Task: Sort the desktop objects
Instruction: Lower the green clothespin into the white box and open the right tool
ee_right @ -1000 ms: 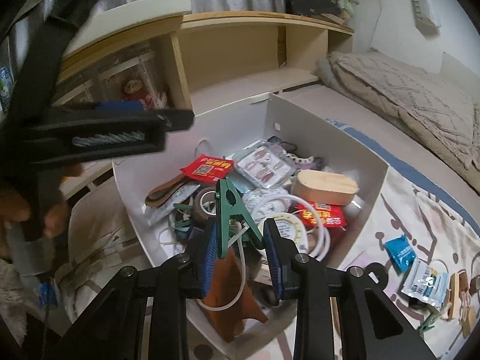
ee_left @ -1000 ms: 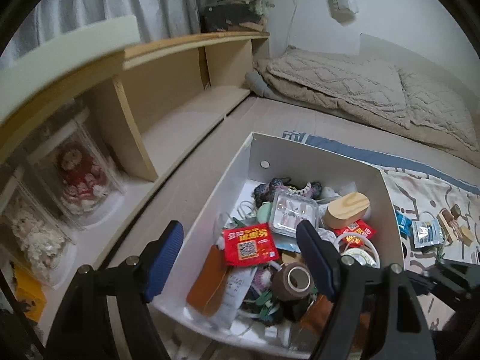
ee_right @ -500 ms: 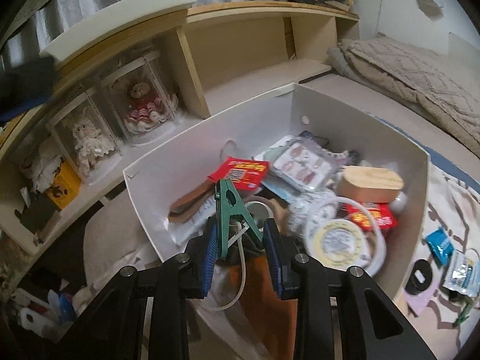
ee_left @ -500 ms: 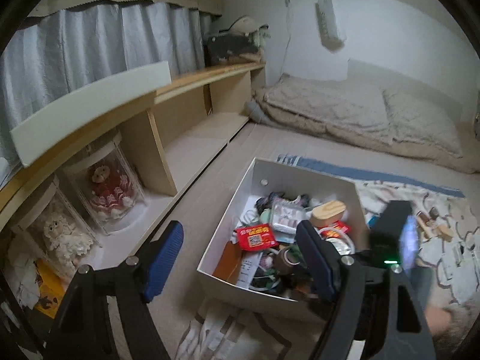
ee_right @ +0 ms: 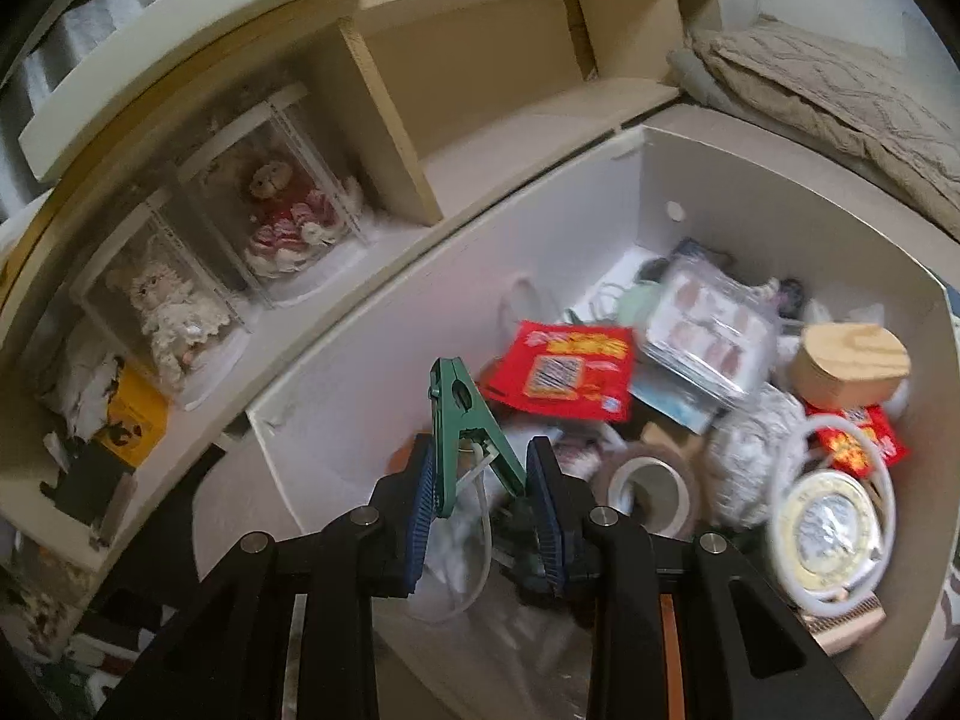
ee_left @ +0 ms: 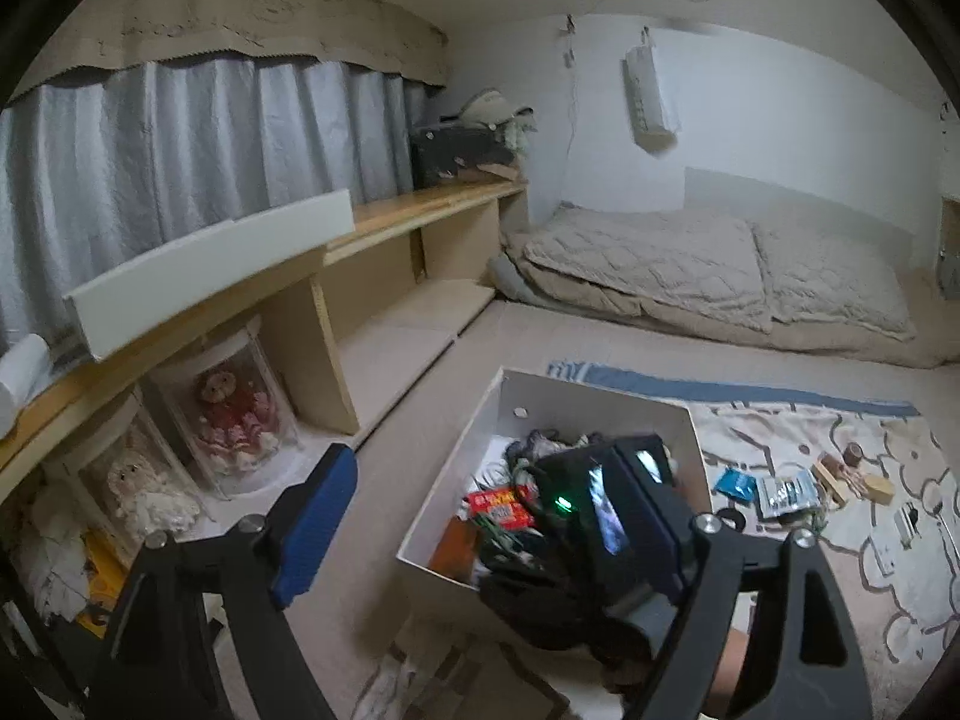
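Note:
My right gripper [ee_right: 483, 495] is shut on a green clothes peg [ee_right: 465, 423] and holds it above the near-left corner of the white box [ee_right: 750, 210], which is full of small objects. A red packet [ee_right: 564, 369], a tape roll [ee_right: 651, 489] and a wooden block [ee_right: 849, 363] lie inside. My left gripper [ee_left: 480, 516] is open and empty, raised high and back from the box [ee_left: 474, 444]. The right gripper's body shows over the box in the left wrist view [ee_left: 606, 510].
A wooden shelf unit [ee_left: 384, 228] with two dolls in clear cases [ee_left: 231, 414] runs along the left. Bedding [ee_left: 720, 270] lies at the back. Several small items [ee_left: 786, 492] lie on the patterned mat to the right of the box.
My left gripper has risen and pulled back from the box. My right gripper has moved forward and left over the box with the green peg held.

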The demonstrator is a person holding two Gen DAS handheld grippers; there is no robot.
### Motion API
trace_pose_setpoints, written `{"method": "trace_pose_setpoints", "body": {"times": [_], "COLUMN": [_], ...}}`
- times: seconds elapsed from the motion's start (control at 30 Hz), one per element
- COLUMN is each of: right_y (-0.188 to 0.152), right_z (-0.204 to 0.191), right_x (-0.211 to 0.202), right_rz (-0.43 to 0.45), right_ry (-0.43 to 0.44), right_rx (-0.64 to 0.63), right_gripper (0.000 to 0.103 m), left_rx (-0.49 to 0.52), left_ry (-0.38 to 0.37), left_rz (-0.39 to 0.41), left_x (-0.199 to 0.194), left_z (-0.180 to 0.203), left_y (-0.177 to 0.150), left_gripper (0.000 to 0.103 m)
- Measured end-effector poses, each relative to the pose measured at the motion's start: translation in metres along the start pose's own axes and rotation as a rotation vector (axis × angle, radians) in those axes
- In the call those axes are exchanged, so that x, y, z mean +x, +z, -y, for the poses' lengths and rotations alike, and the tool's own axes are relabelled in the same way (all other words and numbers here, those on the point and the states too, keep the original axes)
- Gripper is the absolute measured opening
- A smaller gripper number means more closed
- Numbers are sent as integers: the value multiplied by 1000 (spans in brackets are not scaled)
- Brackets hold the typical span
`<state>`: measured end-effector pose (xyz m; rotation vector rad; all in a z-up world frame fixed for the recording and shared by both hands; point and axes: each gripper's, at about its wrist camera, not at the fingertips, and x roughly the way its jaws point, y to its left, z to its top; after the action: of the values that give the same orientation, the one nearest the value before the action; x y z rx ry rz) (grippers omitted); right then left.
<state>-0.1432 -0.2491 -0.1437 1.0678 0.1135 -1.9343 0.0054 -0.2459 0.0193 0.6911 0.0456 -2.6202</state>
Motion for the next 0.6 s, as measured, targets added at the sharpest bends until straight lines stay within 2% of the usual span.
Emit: {"method": "trace_pose_setpoints", "body": {"times": [0.07,0.2,0.47,0.53,0.57,0.6], "right_y": [4,9,10,9,10,10], "right_z": [-4,-1,-6,-7,-5,-4], "right_x": [4,12,18,18,18,17], "right_rz": [-10,-50,-66,-65,-69,-70], "right_ry": [-5,54,12,12,20,34], "right_rx": [4,74,45,43,52,68], "right_gripper": [31,31,31,34,54,90], "left_rx": [14,44,88,94,95,94], "left_ry": [2,1,-2,-2,-3,-3], "left_rz": [-6,-22,-2,-1,-2,-3], "left_x": [3,8,4,4,4,4], "left_z": [3,9,19,20,20,20], "left_y": [-1,-7,-9,-8,-8,-8], "left_gripper": [84,84,84,84,84,84]}}
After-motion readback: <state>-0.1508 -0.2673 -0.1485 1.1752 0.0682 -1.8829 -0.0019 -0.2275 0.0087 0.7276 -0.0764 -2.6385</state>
